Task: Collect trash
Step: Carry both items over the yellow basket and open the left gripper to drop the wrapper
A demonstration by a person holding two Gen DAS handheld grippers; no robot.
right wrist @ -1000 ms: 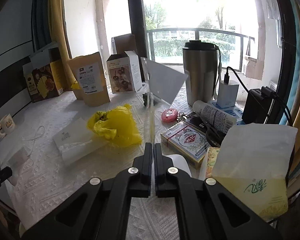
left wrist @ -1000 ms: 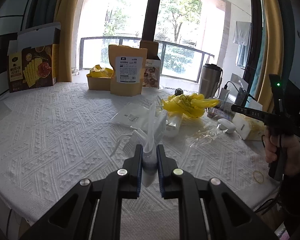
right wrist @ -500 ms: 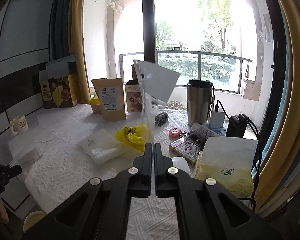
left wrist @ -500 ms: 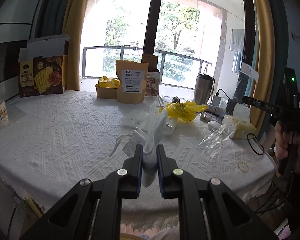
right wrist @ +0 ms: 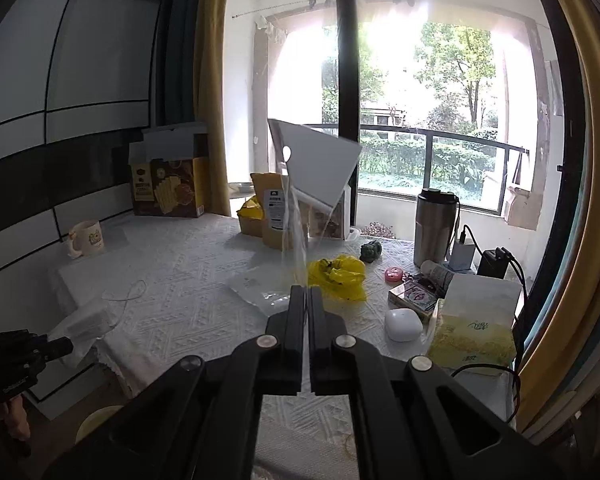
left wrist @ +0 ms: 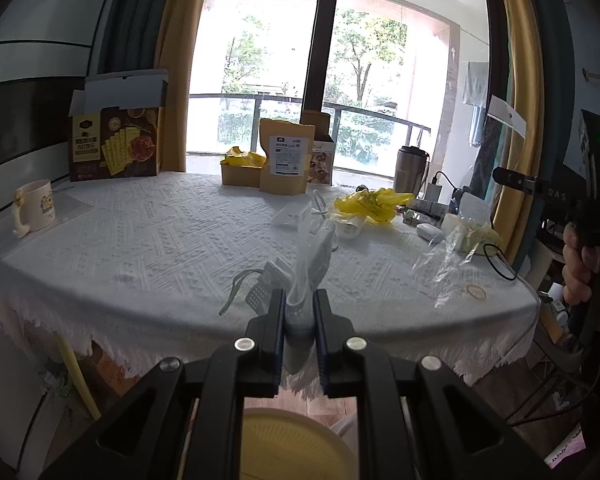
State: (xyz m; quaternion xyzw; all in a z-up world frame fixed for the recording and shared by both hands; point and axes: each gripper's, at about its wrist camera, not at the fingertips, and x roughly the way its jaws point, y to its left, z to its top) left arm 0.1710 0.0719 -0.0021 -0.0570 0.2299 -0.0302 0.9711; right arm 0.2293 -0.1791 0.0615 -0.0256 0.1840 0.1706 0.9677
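My left gripper is shut on a crumpled white wrapper with loose straps, held just off the near edge of the table. A yellow bin shows below its jaws. My right gripper is shut on a clear plastic sleeve topped by a white card, held up above the table. On the cloth lie a yellow plastic bag, a flat clear packet and a crinkled clear wrapper. The left gripper appears low at the left of the right wrist view.
A mug, a brown snack box, a kraft pouch and a steel tumbler stand around the table. A tissue pack, a card box, a white earbud case and cables crowd the right side. A hand holds the right gripper.
Both grippers have pulled back from the table and risen, each keeping its piece. The table's near edge and the yellow bin have come into the left wrist view.
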